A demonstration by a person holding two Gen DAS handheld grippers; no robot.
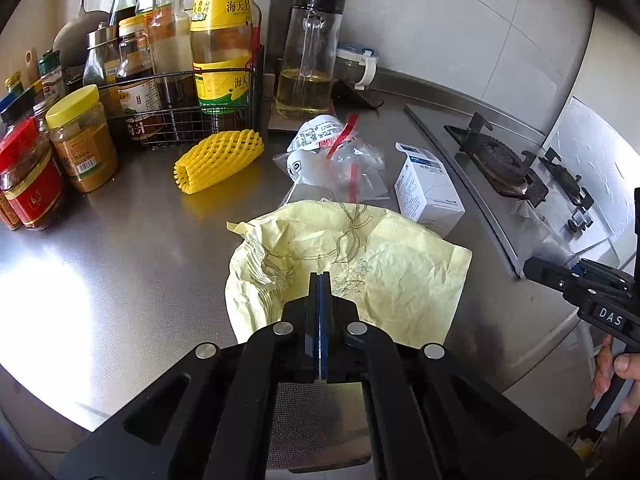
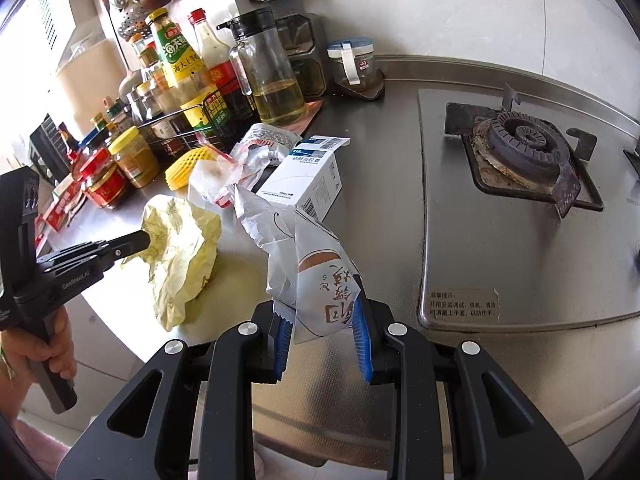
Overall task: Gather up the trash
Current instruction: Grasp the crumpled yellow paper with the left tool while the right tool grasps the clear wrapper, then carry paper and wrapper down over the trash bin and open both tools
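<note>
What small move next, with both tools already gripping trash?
Probably lift both clear of the counter: the left tool is shut on the yellow napkin, the right tool pinches the white wrapper. No bin shows.

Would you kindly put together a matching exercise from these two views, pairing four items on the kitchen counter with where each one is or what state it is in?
Things:
1. yellow paper napkin
2. white printed wrapper
3. yellow foam net
4. white medicine box

Places or states:
A. lying free in front of the wire rack of bottles
B. pinched in the shut left gripper
C. standing beside the stove, top flap open
D. clamped between the pads of the right gripper

Pairs: 1-B, 2-D, 3-A, 4-C
</note>
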